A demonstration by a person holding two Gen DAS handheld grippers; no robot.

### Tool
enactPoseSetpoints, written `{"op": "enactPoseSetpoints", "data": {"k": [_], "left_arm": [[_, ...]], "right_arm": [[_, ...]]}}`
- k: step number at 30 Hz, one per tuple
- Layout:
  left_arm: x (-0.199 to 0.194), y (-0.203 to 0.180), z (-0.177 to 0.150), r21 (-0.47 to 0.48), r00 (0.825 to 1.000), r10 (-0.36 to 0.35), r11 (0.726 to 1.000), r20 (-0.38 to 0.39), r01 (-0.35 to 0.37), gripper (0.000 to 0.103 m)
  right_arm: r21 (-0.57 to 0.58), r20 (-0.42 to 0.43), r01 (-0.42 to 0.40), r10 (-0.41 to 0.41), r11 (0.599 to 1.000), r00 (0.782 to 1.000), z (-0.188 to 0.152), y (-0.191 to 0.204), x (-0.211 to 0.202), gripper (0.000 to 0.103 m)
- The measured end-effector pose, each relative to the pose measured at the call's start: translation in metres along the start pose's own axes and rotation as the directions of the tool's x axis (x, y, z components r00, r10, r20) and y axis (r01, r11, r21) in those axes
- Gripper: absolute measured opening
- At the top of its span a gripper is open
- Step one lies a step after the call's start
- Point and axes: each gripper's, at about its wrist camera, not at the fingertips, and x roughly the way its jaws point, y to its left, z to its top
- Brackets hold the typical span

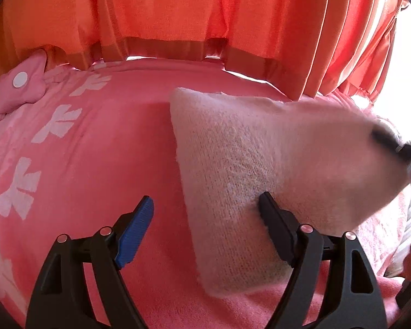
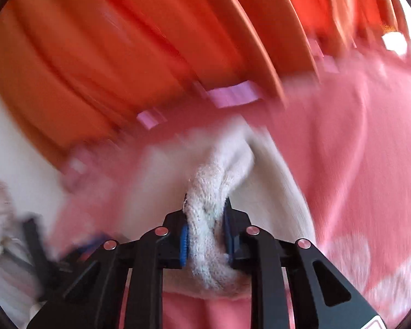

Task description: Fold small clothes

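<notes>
A pale pink-white knitted cloth (image 1: 260, 170) lies on the pink bedspread (image 1: 101, 164), its right end raised. My left gripper (image 1: 205, 216) stands open over the cloth's left edge. Its blue-padded finger (image 1: 139, 227) is above bare bedspread and its black finger (image 1: 274, 227) rests against the knit. The right gripper (image 1: 397, 148) shows blurred at the right, at the lifted end. In the right wrist view, that right gripper (image 2: 205, 233) is shut on a bunched fold of the cloth (image 2: 213, 192), squeezed between the blue pads. The left gripper (image 2: 68, 246) is a dark blur at lower left.
The bedspread carries white bow prints (image 1: 16, 189) along the left. A pink flower-shaped cushion (image 1: 19, 85) sits at the far left corner. Orange curtains (image 1: 178, 8) hang right behind the bed, with bright daylight at the right edge (image 1: 408, 68).
</notes>
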Motion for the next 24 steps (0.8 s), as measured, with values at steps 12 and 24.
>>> {"op": "enactPoseSetpoints", "data": {"k": [12,24], "left_arm": [[-0.027,0.013,0.008,-0.054,0.99,-0.098,0.993,0.1,0.104,0.081],[-0.08,0.192,0.022,-0.583,0.862,0.502,0.722,0.072,-0.372,0.082]], "right_arm": [[0.124,-0.307,0.173,-0.127,0.977,0.943,-0.02,-0.055,0.054,0.027],[-0.47,-0.256,-0.143,0.021,0.871,0.966,-0.024,0.255,0.088,0.019]]}}
